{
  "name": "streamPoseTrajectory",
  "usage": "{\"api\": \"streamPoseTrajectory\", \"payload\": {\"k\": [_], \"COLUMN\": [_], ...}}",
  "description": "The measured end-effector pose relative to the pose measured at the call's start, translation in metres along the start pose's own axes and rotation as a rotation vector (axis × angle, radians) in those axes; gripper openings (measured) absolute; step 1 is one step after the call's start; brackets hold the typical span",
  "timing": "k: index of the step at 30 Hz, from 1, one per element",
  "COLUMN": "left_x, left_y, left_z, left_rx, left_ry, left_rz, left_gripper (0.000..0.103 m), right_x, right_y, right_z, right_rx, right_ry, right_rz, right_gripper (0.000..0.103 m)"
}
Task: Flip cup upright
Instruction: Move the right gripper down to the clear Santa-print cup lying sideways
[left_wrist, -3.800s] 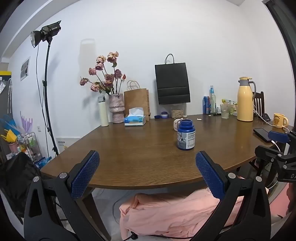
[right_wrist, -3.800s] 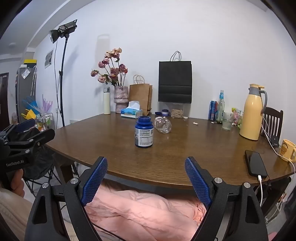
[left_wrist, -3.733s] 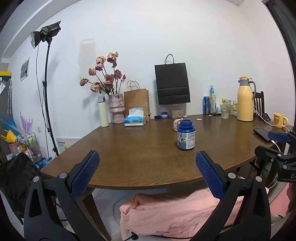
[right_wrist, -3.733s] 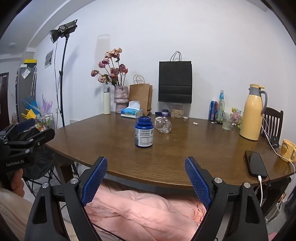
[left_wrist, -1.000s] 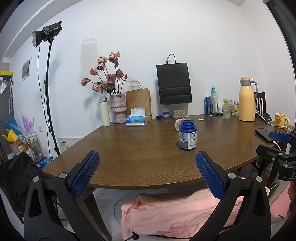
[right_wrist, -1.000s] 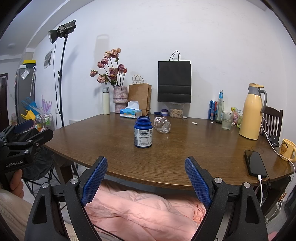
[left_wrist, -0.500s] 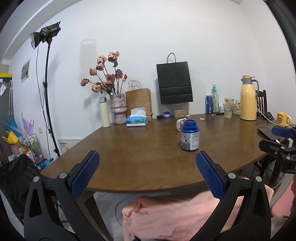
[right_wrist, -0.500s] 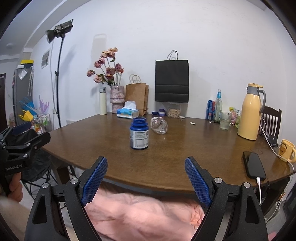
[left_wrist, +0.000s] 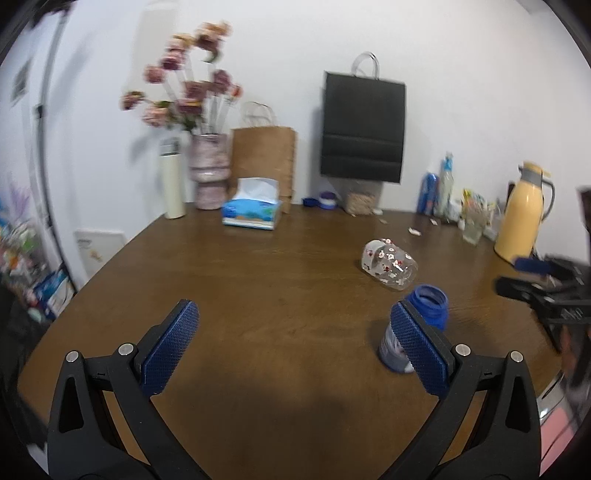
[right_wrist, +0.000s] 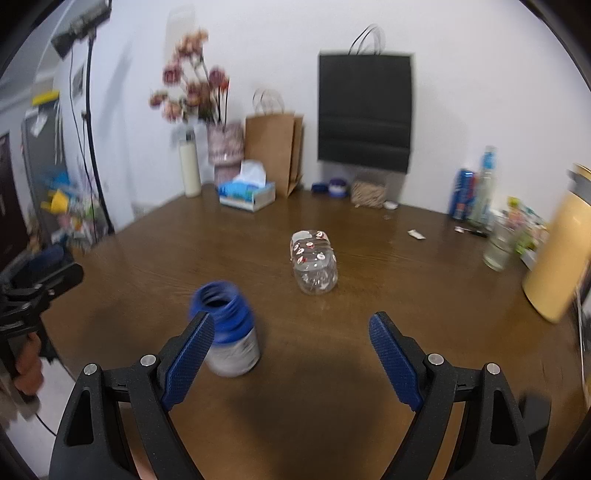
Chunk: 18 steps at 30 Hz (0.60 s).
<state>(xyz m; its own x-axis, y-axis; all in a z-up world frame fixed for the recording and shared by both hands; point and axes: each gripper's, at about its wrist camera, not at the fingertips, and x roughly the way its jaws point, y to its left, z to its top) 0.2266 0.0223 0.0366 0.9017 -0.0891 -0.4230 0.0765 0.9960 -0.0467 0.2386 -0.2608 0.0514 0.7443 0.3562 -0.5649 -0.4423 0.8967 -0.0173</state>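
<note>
1. Left wrist view: the left hand-held gripper (left_wrist: 293, 338) is spread wide and empty above the brown wooden surface (left_wrist: 258, 295). The clear patterned glass cup (left_wrist: 388, 266) lies on its side just beyond the blue-lidded bottle (left_wrist: 417, 328).
2. Right wrist view: the right hand-held gripper (right_wrist: 291, 354), wide open and empty, faces the cup (right_wrist: 314, 262), probably lined up to grasp it.

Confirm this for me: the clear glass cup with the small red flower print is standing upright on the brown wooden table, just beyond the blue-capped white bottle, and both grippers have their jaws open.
Not quite. The clear glass cup with the small red flower print lies on its side, not upright; the right wrist view shows it. It does lie on the brown wooden table, beyond the blue-capped white bottle, with the left gripper and right gripper both open.
</note>
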Motion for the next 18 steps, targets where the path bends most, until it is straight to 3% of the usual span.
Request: {"api": "streamPoseTrajectory", "payload": {"k": [4, 11, 18], "left_x": [0.049, 0.122, 0.19], "left_y": [-0.007, -0.009, -0.019], "left_z": [0.02, 0.041, 0.066], "left_rx": [0.051, 0.072, 0.069], "left_ry": [0.102, 0.221, 0.329], "left_rz": [-0.018, -0.052, -0.141], "left_gripper": [0.103, 0.103, 0.103], "right_x": [0.065, 0.156, 0.222], "right_y": [-0.023, -0.034, -0.031], "right_z": [0.037, 0.085, 0.091], "right_rx": [-0.019, 0.006, -0.043], "right_ry": [0.115, 0.204, 0.372], "right_rz": [0.016, 0.087, 0.081], "right_gripper": [0.09, 0.09, 0.09]}}
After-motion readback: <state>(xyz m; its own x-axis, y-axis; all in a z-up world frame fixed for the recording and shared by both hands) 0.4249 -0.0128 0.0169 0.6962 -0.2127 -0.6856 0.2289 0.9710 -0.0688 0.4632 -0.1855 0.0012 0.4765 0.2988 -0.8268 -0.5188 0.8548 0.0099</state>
